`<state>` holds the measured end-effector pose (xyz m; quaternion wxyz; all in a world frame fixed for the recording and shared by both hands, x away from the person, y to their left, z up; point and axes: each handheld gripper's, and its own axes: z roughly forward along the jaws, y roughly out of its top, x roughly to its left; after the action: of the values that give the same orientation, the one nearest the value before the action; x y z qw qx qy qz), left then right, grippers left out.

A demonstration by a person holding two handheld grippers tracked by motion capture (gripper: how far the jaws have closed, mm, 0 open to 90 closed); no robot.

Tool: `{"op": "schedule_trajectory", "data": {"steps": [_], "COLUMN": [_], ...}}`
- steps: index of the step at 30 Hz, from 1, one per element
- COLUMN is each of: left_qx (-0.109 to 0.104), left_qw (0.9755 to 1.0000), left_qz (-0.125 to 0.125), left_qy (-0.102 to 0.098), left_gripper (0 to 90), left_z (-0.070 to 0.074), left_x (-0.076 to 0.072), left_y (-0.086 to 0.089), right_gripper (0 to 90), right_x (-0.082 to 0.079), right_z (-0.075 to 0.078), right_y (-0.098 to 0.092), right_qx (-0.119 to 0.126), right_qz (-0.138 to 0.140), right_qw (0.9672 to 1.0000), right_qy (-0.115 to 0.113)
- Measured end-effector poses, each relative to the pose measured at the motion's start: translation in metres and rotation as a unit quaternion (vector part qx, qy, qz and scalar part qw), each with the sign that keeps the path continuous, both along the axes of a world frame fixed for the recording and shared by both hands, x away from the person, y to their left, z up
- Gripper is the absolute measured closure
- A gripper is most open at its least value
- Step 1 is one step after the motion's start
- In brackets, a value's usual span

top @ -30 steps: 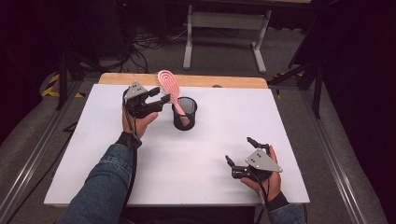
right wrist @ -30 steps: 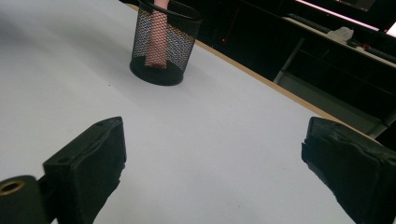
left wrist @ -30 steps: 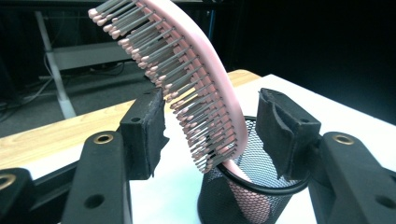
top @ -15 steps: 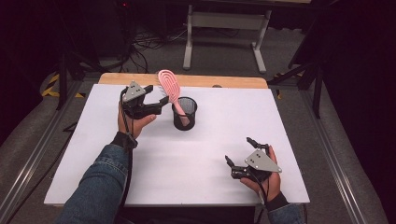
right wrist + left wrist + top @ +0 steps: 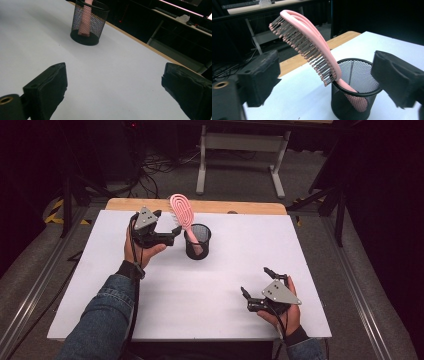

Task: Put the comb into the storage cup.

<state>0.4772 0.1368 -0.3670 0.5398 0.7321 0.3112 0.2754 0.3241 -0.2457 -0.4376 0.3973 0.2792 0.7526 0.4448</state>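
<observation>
From the high view I see the white surface [image 5: 150,320] with a black mesh cup [image 5: 198,242] standing near its far edge, a little toward eleven o'clock from the middle. A pink hairbrush [image 5: 181,212] stands handle-down in the cup, its head leaning out toward eleven o'clock. My left tool [image 5: 167,234] hangs just beside the cup at its nine o'clock side, jaws parted and gripping nothing, apart from the brush. My right tool [image 5: 252,297] sits low over the surface at about five o'clock from the cup, well apart from it, jaws spread and empty, pointing toward nine o'clock. In the left gripper view the left tool [image 5: 324,80] has its two black jaws wide apart, one on either side of the frame, with the mesh cup [image 5: 352,105] and the hairbrush [image 5: 312,47] between them farther off; the bristles face nine o'clock and the handle rests inside the cup against its wall. In the right gripper view the right tool [image 5: 113,85] also has its jaws wide, bare white surface [image 5: 112,65] between them, and the mesh cup [image 5: 91,21] stands at about eleven o'clock with the pink handle [image 5: 84,21] visible through the mesh.
</observation>
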Motion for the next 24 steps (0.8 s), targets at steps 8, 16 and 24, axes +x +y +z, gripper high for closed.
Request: {"op": "schedule_trajectory", "data": {"steps": [8,16,24], "left_qx": [0.012,0.020,0.043], "left_qw": [0.9999,0.9992,0.9976], "left_qz": [-0.001,-0.011,-0.025], "left_qy": [-0.012,-0.032,-0.048], "left_gripper": [3.5,4.4,4.8], "left_z": [0.001,0.010,0.013], "left_x": [-0.001,-0.009,-0.021], "left_y": [-0.002,0.002,0.004], "right_gripper": [6.6,6.4,6.4], "right_x": [0.000,-0.001,-0.002], "right_z": [0.001,0.001,0.002], "right_y": [-0.001,-0.001,-0.001], "right_qx": [0.003,0.002,0.003], "right_qz": [0.001,0.002,0.002], "right_qw": [1.0000,1.0000,1.0000], "right_qy": [-0.003,-0.005,-0.008]}}
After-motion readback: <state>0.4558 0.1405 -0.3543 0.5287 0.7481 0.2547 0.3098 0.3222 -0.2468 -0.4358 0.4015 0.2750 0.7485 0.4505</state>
